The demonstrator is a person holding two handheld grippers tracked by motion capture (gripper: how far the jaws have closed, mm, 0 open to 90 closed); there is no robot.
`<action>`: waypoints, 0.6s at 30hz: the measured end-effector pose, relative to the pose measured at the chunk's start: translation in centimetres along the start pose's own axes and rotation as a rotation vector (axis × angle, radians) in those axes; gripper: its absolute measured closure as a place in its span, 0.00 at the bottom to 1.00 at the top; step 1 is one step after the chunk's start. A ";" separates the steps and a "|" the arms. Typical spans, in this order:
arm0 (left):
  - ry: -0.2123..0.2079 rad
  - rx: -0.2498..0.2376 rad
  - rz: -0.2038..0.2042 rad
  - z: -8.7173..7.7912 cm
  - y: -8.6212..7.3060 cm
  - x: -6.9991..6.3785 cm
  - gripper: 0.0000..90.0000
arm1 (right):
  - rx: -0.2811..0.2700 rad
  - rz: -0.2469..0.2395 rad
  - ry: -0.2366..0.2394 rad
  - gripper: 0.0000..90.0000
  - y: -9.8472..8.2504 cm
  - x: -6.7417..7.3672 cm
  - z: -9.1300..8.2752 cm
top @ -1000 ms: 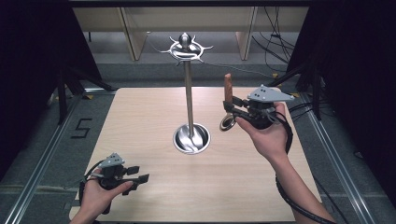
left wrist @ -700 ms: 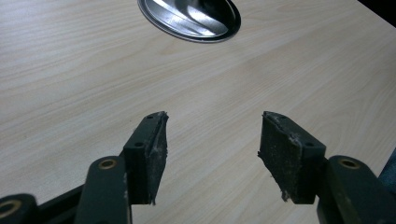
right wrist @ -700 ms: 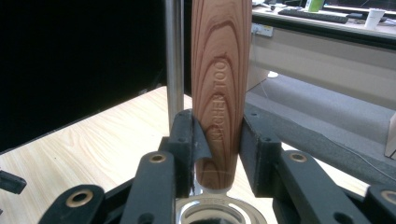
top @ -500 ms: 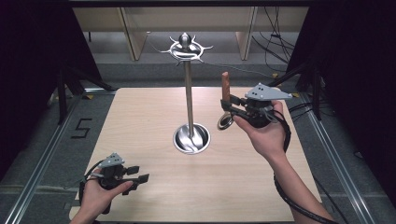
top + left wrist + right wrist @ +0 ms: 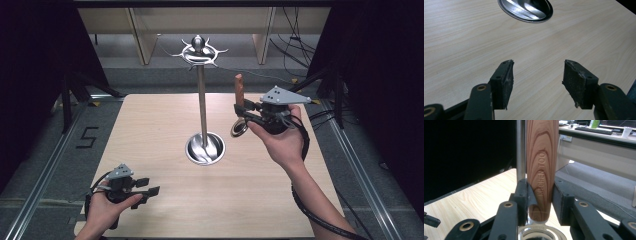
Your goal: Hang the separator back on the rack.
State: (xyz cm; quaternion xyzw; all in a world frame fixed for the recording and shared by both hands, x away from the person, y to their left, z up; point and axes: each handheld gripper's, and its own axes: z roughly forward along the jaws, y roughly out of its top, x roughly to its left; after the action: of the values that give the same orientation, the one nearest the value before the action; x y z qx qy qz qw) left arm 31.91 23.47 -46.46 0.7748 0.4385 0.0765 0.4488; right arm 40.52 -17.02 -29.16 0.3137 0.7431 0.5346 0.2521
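Note:
My right gripper point(image 5: 241, 111) is shut on the wooden handle point(image 5: 239, 89) of a kitchen tool, held upright above the table's right side. The handle point(image 5: 541, 165) points up and a metal ring point(image 5: 239, 128) hangs below the jaws. A tall metal stand point(image 5: 202, 105) with hooks at its top point(image 5: 199, 51) rises from a round steel base point(image 5: 205, 148) at the table's middle, a little left of the tool. In the right gripper view the pole point(image 5: 520, 150) stands just behind the handle. My left gripper point(image 5: 150, 192) rests open near the front left edge, with only bare wood between its pads point(image 5: 506, 77).
The wooden table point(image 5: 150, 125) has dark floor and metal rails on both sides. Shelving stands beyond the far edge. The stand's base point(image 5: 526, 10) lies ahead of the left gripper. A cable trails from the right hand along the forearm.
The right gripper and the tool have drifted slightly up and toward the stand. The left gripper has stayed put.

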 end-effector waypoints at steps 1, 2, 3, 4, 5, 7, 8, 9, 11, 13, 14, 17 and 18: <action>0.000 0.001 0.000 0.0 0.0 0.0 0.45 | -0.005 -0.004 0.000 0.76 0.1 0.0 0.1; 0.000 0.001 0.000 0.0 0.0 0.0 0.45 | -0.001 0.007 0.001 0.76 0.1 0.1 0.0; 0.000 0.000 0.000 0.0 0.0 0.0 0.45 | -0.004 0.005 0.001 0.76 0.2 0.1 0.1; 0.000 0.000 0.001 0.0 0.0 0.0 0.45 | -0.009 -0.007 0.006 0.76 0.3 0.1 0.1; 0.001 0.000 0.001 0.0 0.0 0.0 0.45 | -0.011 -0.002 0.002 0.76 0.4 0.2 0.1; 0.000 0.000 0.001 0.0 0.0 0.0 0.45 | -0.007 0.000 0.010 0.76 0.6 0.3 0.2; 0.000 -0.001 0.002 0.0 0.0 0.0 0.45 | -0.006 0.010 0.009 0.76 0.7 0.5 0.2; 0.001 0.001 0.006 -0.1 0.0 0.0 0.45 | -0.010 -0.005 0.008 0.76 0.8 0.4 0.3; 0.001 0.001 0.005 -0.1 0.0 0.1 0.45 | -0.013 -0.009 0.013 0.76 0.9 0.5 0.4; 0.003 -0.002 0.004 -0.1 0.0 0.1 0.45 | -0.011 -0.002 0.012 0.76 1.1 0.7 0.5; 0.003 -0.002 0.004 -0.1 0.0 0.1 0.45 | -0.011 -0.002 0.012 0.76 1.1 0.7 0.5; 0.004 0.000 0.005 -0.1 0.0 0.0 0.45 | -0.013 0.001 0.021 0.76 1.2 0.8 0.7; -0.001 0.003 0.006 -0.1 0.0 0.1 0.45 | -0.012 -0.004 0.023 0.76 1.3 0.8 0.8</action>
State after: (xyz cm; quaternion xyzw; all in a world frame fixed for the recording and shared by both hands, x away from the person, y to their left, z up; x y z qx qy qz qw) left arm 31.91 23.60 -46.37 0.7767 0.4362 0.0769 0.4478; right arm 40.80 -15.66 -28.22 0.3044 0.7434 0.5423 0.2464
